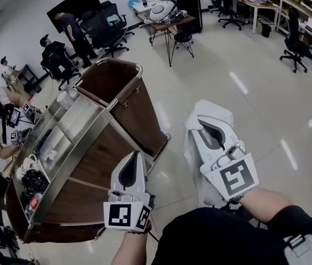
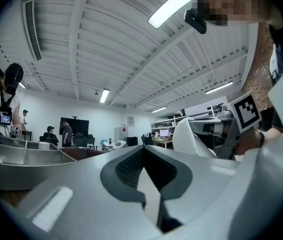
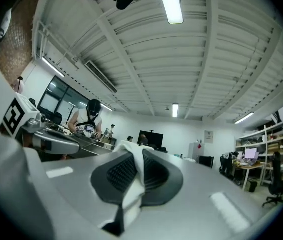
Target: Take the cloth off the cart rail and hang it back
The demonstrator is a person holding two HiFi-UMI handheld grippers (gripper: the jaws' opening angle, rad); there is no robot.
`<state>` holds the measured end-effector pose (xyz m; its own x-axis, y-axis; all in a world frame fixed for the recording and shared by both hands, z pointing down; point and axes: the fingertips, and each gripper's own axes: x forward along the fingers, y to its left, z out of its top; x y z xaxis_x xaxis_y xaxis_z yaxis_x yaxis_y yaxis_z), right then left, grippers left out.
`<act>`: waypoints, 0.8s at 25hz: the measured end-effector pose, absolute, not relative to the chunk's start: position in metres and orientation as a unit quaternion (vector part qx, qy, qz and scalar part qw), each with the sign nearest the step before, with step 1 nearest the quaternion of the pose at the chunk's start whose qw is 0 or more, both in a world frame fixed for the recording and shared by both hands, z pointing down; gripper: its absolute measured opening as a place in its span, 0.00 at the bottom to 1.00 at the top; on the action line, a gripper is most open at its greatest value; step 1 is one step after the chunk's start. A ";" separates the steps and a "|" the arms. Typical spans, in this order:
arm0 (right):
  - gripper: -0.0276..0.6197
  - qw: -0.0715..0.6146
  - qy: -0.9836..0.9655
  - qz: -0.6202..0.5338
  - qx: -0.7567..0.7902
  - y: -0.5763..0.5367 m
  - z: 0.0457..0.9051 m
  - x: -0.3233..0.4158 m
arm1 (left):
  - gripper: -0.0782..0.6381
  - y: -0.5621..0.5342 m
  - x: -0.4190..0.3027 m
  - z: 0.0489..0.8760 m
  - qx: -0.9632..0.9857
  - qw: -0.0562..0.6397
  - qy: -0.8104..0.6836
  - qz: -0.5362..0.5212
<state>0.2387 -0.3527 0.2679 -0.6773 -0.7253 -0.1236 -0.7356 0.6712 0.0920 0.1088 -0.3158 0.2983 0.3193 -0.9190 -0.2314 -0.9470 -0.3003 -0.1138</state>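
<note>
Right gripper (image 1: 210,127), centre-right of the frame, clenched a fold of the white cloth (image 3: 133,154), which hung clear of the cart rail (image 1: 84,149) at left. Left gripper (image 1: 129,167), lower centre, was closed, apparently on nothing. Rehanging it well likely meant lifting the cloth above the rail, draping it evenly, then releasing.

- Most of the cloth (image 1: 192,159) is covered by the right gripper (image 3: 136,159); its lower end disappears behind the person's sleeve (image 1: 216,236).
- A pale sliver shows between the jaws of the left gripper (image 2: 142,159); cloth or not, unclear.
- Small items (image 1: 35,178) on the cart (image 1: 136,115) tray are too small to name.
</note>
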 end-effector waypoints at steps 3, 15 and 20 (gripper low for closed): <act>0.04 0.037 0.919 0.057 -0.389 -0.350 0.274 0.233 | 0.11 -0.312 0.110 0.300 -0.807 0.118 0.576 0.060; 0.04 0.033 0.924 0.048 -0.378 -0.335 0.295 0.150 | 0.12 -0.286 0.058 0.313 -0.822 0.107 0.556 0.060; 0.04 0.027 0.930 0.051 -0.362 -0.333 0.296 0.139 | 0.12 -0.281 0.058 0.304 -0.820 0.110 0.559 0.059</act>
<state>0.1394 -0.3327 0.2964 -0.7360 -0.6713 -0.0876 -0.6768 0.7323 0.0750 0.0584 -0.2812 0.3039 0.3678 -0.9037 -0.2193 -0.9295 -0.3504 -0.1152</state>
